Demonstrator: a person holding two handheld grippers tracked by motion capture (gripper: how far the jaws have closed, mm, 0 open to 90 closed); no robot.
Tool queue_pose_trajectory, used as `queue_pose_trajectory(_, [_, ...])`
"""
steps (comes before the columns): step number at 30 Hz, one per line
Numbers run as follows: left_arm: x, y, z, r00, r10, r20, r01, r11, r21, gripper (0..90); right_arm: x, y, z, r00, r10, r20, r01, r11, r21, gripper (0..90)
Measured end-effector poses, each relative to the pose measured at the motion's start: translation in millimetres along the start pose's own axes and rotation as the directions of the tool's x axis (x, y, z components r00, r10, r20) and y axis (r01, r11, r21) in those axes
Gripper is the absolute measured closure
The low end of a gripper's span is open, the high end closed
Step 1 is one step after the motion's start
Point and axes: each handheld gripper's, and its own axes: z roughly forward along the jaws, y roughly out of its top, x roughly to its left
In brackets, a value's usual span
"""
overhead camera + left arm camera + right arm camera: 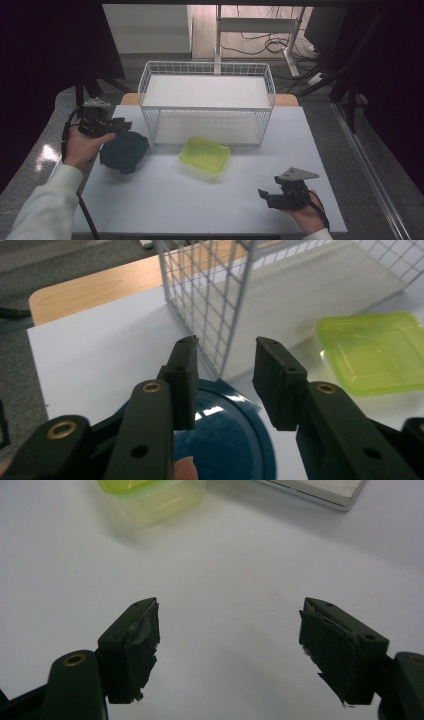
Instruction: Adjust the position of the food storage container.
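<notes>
Hovering just above the dark blue round lid (pixel 225 440), the left gripper (pixel 225 375) is keeping its jaws apart, nothing between them. The yellow-green container (pixel 150 497) is lying ahead of the right gripper (pixel 227 645), whose jaws are standing wide apart over the white table (pixel 240 570).

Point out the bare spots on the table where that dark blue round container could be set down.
Free: the wide white stretch between the yellow-green tub, the right gripper and the table's near edge; also right of the tub, before the wire rack. The rack's two shelves are bare. Crowded: the left corner, where the left gripper hovers over the blue container.
</notes>
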Motion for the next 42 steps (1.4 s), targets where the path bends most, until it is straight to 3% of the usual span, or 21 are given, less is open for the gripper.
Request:
queue_pose_trajectory(15, [35.2, 7.7, 21.7, 0.9993, -0.025, -0.027, 0.027, 0.9982, 0.053, 80.7, -1.1, -1.4, 2.3, 0.9998, 0.003, 0.021, -0.003, 1.000, 0.006, 23.6])
queue_pose_trajectory(27, [68.1, 1.9, 57.9, 0.9978, -0.030, -0.059, 0.038, 0.9899, 0.137, 89.4, -3.7, -2.0, 3.9, 0.9989, 0.009, 0.046, -0.010, 1.000, 0.014, 23.3])
queue_pose_trajectory(29, [72.5, -0.5, 66.1, 0.9974, -0.021, -0.070, 0.031, 0.9874, 0.155, 89.7, -4.4, -2.2, 4.6, 0.9985, 0.013, 0.053, -0.014, 1.000, 0.020, 23.3])
queue_pose_trajectory(32, [78.3, -6.2, 78.7, 0.9955, 0.010, -0.094, 0.010, 0.9779, 0.209, 90.0, -4.9, -2.2, 5.3, 0.9984, 0.012, 0.056, -0.014, 1.000, 0.023, 23.3])
queue_pose_trajectory(37, [82.5, -10.9, 83.2, 0.9955, 0.019, -0.093, 0.003, 0.9717, 0.236, 90.0, -5.8, -3.9, 6.0, 0.9982, 0.017, 0.057, -0.018, 0.999, 0.027, 23.1])
queue_pose_trajectory(38, [82.4, -13.6, 86.4, 0.9951, 0.031, -0.094, -0.006, 0.9662, 0.258, 90.0, -6.3, -4.5, 6.3, 0.9982, 0.016, 0.058, -0.018, 0.999, 0.030, 23.1])
queue_pose_trajectory(41, [81.3, -16.9, 90.6, 0.9948, 0.039, -0.094, -0.012, 0.9612, 0.276, 90.0, -6.4, -4.7, 5.8, 0.9982, 0.016, 0.058, -0.018, 0.999, 0.031, 23.0])
queue_pose_trajectory(42, [78.8, -20.2, 95.7, 0.9936, 0.051, -0.101, -0.019, 0.9548, 0.296, 90.0, -6.4, -4.7, 5.2, 0.9981, 0.017, 0.058, -0.019, 0.999, 0.027, 22.9])
